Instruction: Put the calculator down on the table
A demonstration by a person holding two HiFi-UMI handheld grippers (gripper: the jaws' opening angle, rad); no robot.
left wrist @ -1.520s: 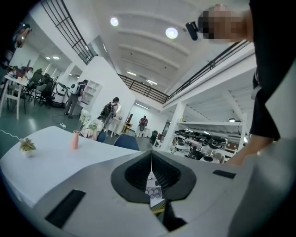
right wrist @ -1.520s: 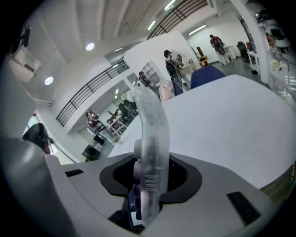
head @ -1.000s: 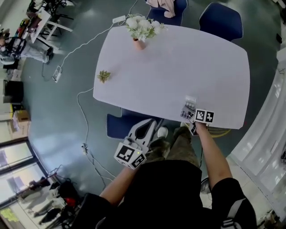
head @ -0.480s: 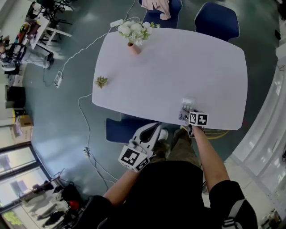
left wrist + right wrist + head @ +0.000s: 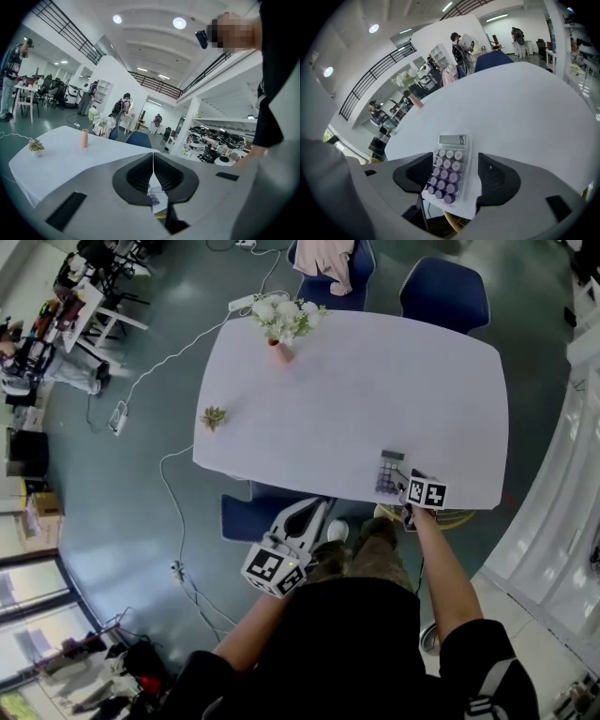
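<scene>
1. Fingers: the right gripper (image 5: 453, 161) has its jaws wide apart and grips nothing. The left gripper (image 5: 153, 157) has its jaws pressed together with nothing between them.
2. The calculator (image 5: 449, 168) lies flat on the white table (image 5: 525, 108), keys up, display away from the gripper, between the right gripper's open jaws. The left pad is just beside it; bare table shows on the right side.
3. In the head view the calculator sits close to the table's near edge, toward the person's right. The left gripper hangs off the table, below that edge.
4. My read: the calculator already lies as the task wants. Open jaws round a flat calculator fit either a release or an approach to a grip; one frame won't settle it.
5. Either way, doing it well means keeping the jaws wide, moving only along the jaw axis, and not swinging sideways. The left pad has almost no clearance.
6. Risk: a nudge toward the person could push the calculator off the near edge.
</scene>
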